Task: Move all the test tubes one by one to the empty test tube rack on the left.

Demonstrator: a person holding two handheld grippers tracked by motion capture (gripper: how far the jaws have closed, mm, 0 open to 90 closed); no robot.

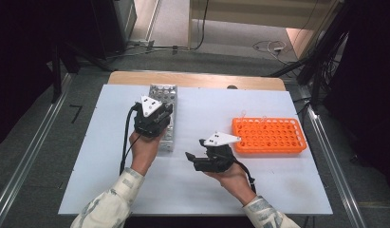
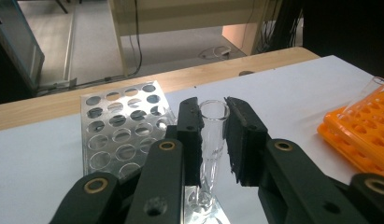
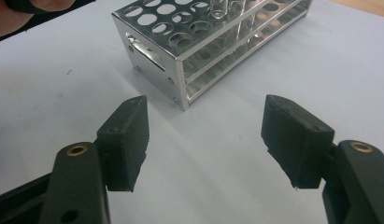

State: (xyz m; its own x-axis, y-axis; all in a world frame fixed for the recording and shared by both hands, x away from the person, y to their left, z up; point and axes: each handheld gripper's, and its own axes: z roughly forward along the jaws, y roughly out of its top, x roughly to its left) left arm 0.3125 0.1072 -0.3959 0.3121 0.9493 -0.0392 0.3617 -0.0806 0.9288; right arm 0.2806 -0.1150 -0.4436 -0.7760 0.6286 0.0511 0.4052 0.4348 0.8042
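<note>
My left gripper (image 2: 213, 135) has its jaws clamped on a clear test tube (image 2: 212, 140), upright over the metal rack (image 2: 119, 130) on the bench (image 1: 207, 180). I should keep the tube vertical and line its base up with a hole before lowering. My right gripper (image 3: 206, 140) waits nearby, jaws wide and empty.

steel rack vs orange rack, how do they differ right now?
The steel rack is shiny metal with open sides; the orange rack is plastic with many smaller holes. The steel rack lies under the left tool, which is shut on a clear tube above it; the orange rack sits apart at the right, untouched. Both rest on the white table.
</note>
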